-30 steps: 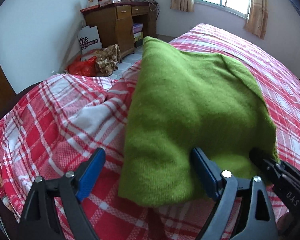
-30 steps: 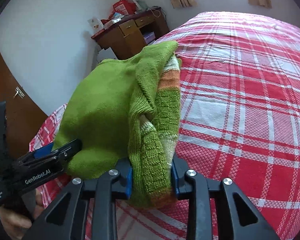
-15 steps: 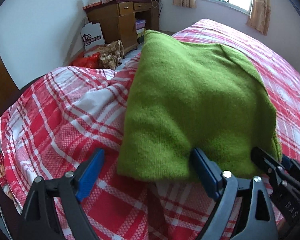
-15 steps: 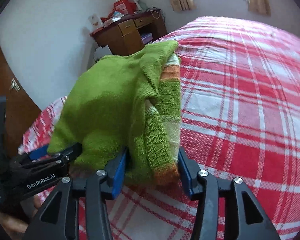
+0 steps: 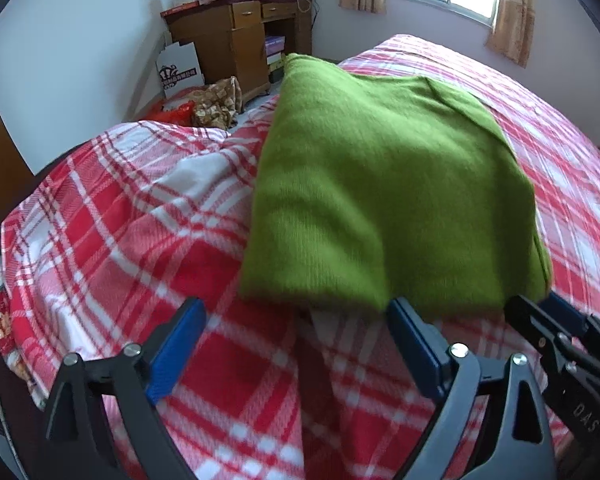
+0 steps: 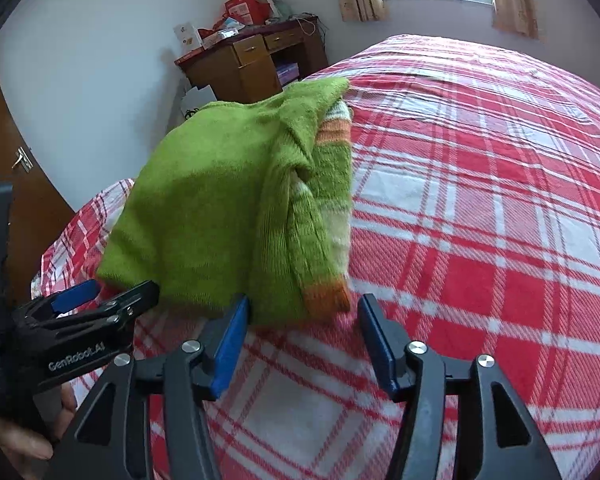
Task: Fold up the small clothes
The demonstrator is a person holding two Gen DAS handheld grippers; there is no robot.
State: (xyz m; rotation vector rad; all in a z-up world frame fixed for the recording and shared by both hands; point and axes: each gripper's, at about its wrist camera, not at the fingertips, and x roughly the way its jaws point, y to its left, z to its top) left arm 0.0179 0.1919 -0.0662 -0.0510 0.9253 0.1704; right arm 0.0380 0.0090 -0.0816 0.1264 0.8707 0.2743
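A folded green sweater [image 5: 384, 184] lies on the red plaid bed [image 5: 112, 240]; its striped orange-and-cream hem [image 6: 326, 292] shows in the right wrist view. My left gripper [image 5: 294, 312] stands wide open just short of the sweater's near edge, nothing between its pads. My right gripper [image 6: 304, 304] has its jaws opening; the sweater's folded corner sits at the tips between them, and the pads do not press on it. Each gripper shows in the other's view: the right gripper [image 5: 548, 316] at the sweater's right corner, the left gripper [image 6: 118, 290] at its left corner.
A wooden desk [image 5: 236, 36] with clutter on top stands against the far wall, beyond the bed's left edge. Bags [image 5: 204, 104] lie on the floor beside it. A brown door [image 6: 24, 184] is at the left. A person's hand [image 6: 24, 436] holds the left gripper.
My right gripper has let go of the sweater's striped edge, its jaws spreading as it drew back. My left gripper also backed off the near edge. The sweater now rests on the bed.
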